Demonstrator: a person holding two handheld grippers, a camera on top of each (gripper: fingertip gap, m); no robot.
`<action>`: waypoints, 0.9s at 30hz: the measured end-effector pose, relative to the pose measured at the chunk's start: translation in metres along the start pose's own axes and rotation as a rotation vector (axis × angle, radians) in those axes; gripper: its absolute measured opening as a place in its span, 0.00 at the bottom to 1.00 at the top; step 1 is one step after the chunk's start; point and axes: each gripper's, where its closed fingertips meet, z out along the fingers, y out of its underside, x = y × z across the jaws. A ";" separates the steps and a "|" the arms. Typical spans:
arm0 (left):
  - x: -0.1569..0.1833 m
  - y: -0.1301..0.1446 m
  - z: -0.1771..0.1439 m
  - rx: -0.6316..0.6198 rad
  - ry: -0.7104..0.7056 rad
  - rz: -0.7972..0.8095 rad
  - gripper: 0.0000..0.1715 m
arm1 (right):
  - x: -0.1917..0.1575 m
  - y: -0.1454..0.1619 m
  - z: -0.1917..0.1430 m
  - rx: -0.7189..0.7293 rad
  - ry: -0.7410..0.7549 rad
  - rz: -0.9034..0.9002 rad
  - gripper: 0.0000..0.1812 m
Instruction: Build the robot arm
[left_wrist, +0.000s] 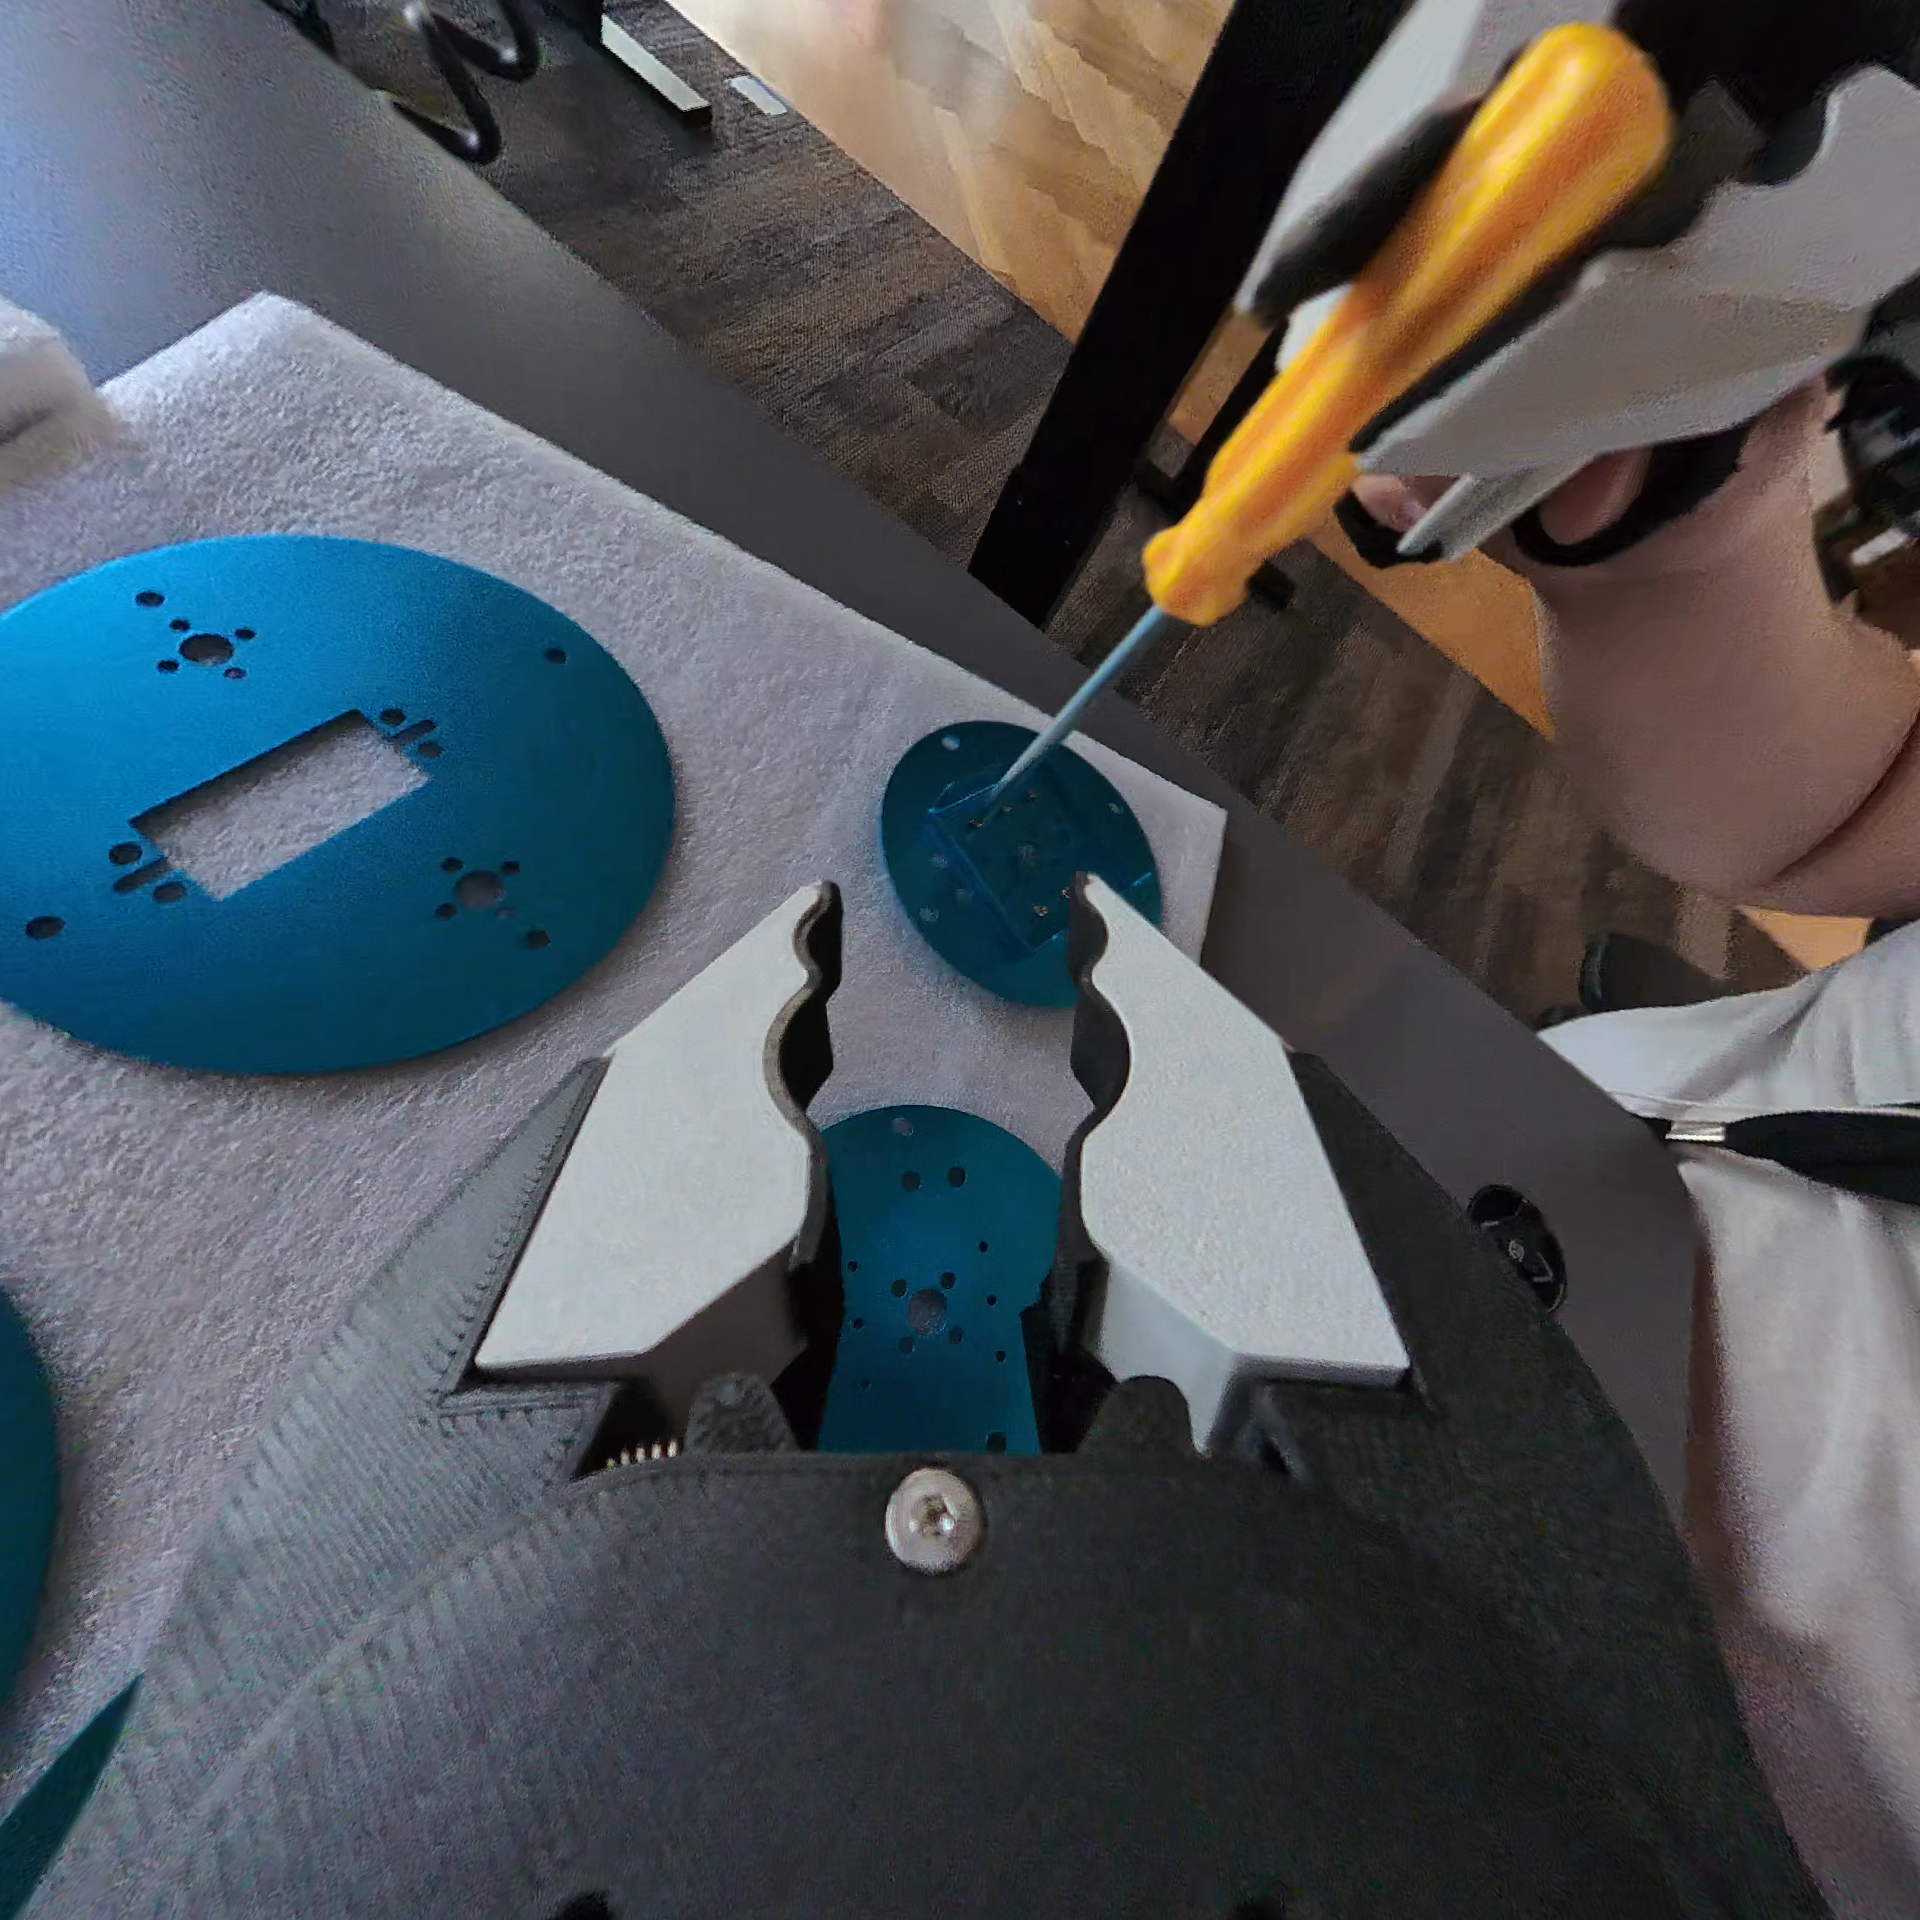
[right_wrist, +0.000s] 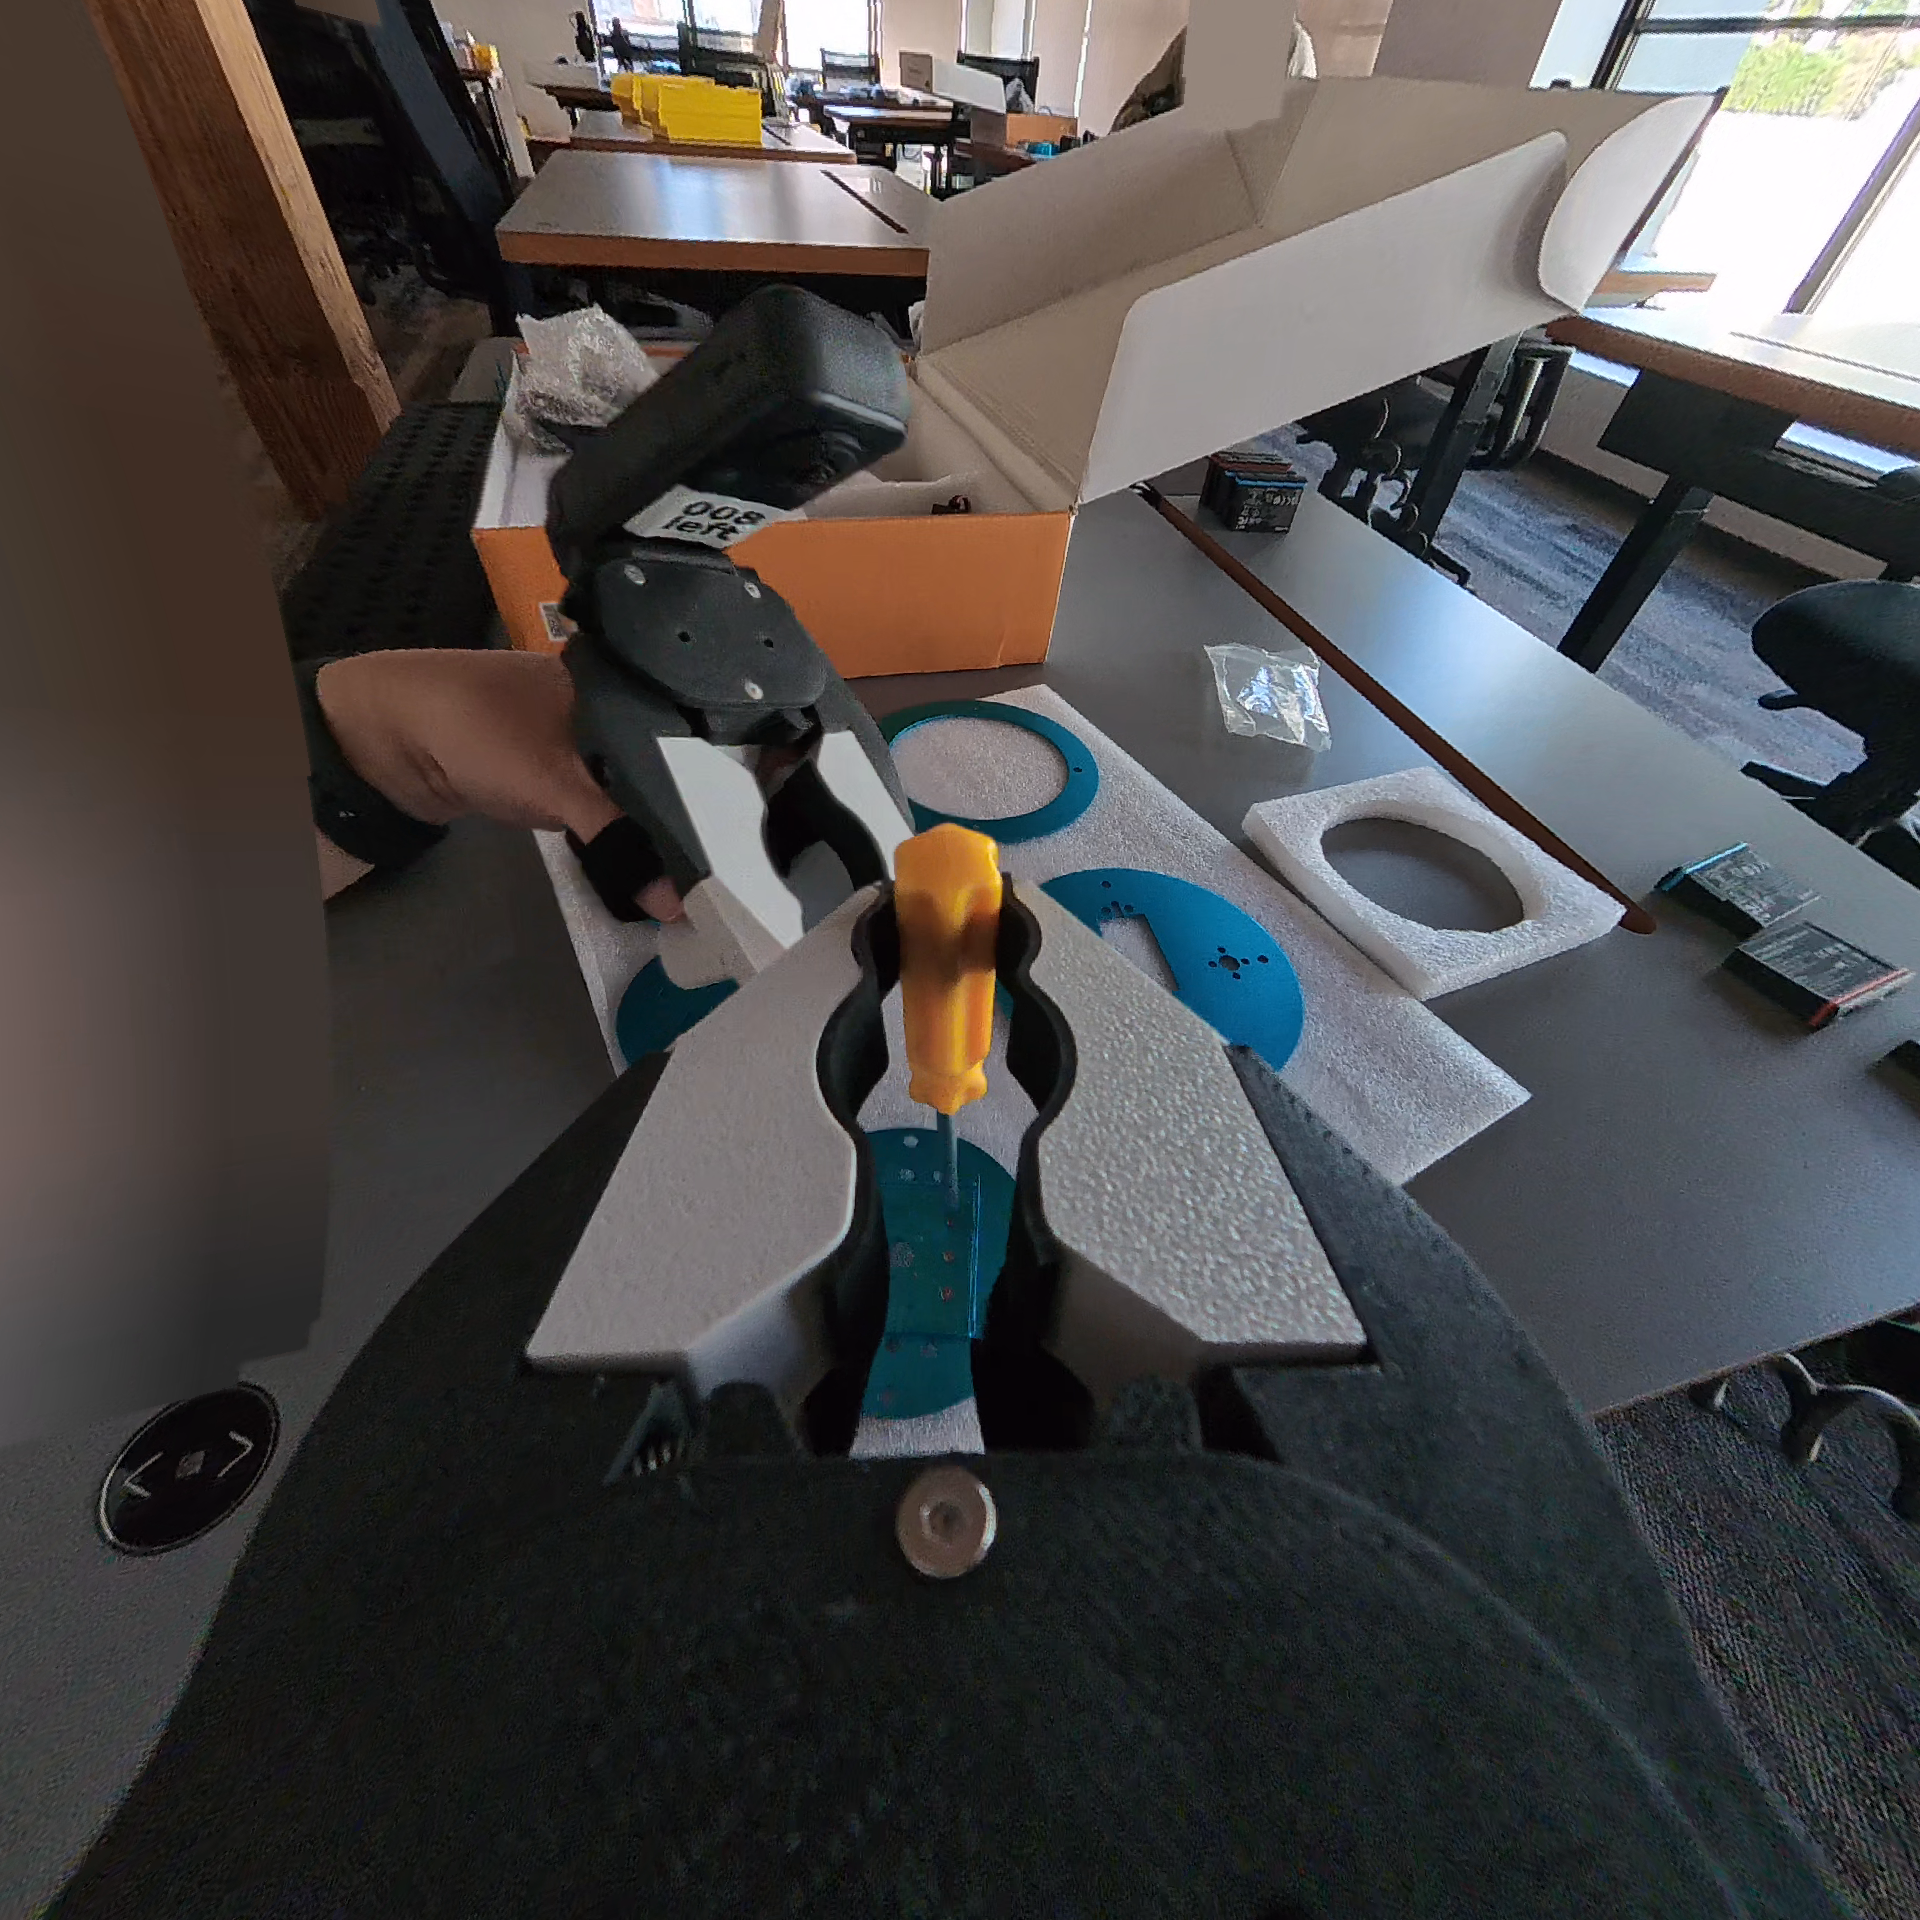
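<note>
Item: small blue disc carrying a square blue bracket, lying on the white foam sheet at the near right edge of the grey table.

Tool: yellow-handled screwdriver, clamped between the jaws of the right gripper; its thin shaft slants down to a hole in the bracket.

Left gripper: jaws apart, holding nothing, poised over a second small blue plate, just beside the disc.

Adjacent: large blue disc with rectangular cutout to the left; blue ring farther off; foam frame; open orange box.

Risk: nothing grips the disc, so turning force may spin or slide it on the foam; the slanted tip may slip from the screw.
</note>
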 end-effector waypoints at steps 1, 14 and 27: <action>-0.004 0.000 0.000 0.006 0.005 -0.043 0.23 | 0.000 -0.001 -0.002 0.015 0.003 -0.004 0.09; 0.002 0.005 0.025 -0.086 0.220 -0.301 0.14 | -0.012 -0.011 -0.020 0.174 -0.057 -0.047 0.09; 0.017 0.003 0.037 -0.076 0.190 -0.297 0.09 | -0.019 -0.012 -0.043 0.291 -0.073 -0.085 0.09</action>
